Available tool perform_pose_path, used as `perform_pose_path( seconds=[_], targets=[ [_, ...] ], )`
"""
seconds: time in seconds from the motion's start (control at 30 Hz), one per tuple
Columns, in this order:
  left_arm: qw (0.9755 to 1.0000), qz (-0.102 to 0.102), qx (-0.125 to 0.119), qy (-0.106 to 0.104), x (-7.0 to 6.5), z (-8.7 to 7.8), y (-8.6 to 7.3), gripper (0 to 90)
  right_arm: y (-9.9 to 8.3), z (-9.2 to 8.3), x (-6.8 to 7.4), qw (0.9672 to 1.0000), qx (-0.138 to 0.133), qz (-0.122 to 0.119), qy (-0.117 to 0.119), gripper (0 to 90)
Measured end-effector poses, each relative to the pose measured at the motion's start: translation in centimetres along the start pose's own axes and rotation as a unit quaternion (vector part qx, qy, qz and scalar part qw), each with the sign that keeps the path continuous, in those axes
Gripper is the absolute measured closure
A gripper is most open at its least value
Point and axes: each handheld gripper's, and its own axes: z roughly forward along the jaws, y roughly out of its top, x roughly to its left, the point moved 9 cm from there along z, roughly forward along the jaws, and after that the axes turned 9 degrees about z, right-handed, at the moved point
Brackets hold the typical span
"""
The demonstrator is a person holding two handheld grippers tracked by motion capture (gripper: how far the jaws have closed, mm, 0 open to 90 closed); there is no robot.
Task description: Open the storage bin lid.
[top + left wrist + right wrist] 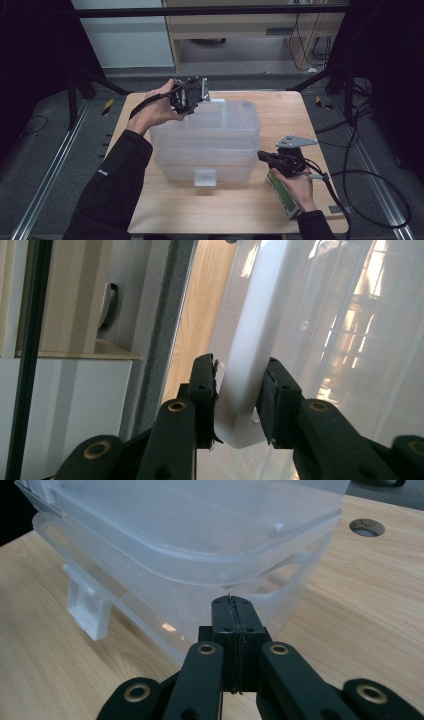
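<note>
Left gripper [192, 95] sits at the far left corner of the clear plastic bin [210, 145], held in a hand [157, 111] with a dark sleeve. In the left gripper view its jaws straddle a white latch tab [242, 390] on the bin's rim; the left pad looks to be touching the tab, a thin gap shows at the right pad, so whether it truly clamps cannot be told. Right gripper [264, 156] is at the bin's near right corner, jaws pressed flat together with nothing between, tips just beside the bin wall [210, 580].

Bin: see-through, frosted plastic, rectangular with rounded corners. A lid or second shell rides on top, giving stacked rims. It sits near the middle of the table [165, 210], long side across. A square latch tab [205, 177] hangs at the middle of its near side; the same tab shows as a boxy clear block [87, 607] in the right gripper view.

Table: pale wood grain, smooth, with a round cable hole [367, 527] beyond the bin's right end. A green and white box [282, 196] lies at the near right of the bin, under the right hand [299, 187].

Bare wood lies open in front of the bin and along its right side. Left of the bin, only a narrow strip runs to the table edge.
</note>
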Motion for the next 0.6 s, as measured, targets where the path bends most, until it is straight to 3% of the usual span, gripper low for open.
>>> perform_pose_path(
  seconds=[0.37,0.6],
  targets=[
    [1.0,-0.002,-0.004,-0.004,-0.01,-0.02,-0.07,69.4,0.51,0.05,0.29,0.9999,-0.013,0.0,0.003,90.0],
    [0.9997,-0.013,-0.019,-0.006,-0.23,-0.59,-0.31,57.6,0.57,0.09,0.35,0.9998,-0.018,-0.002,0.002,90.0]
  ],
)
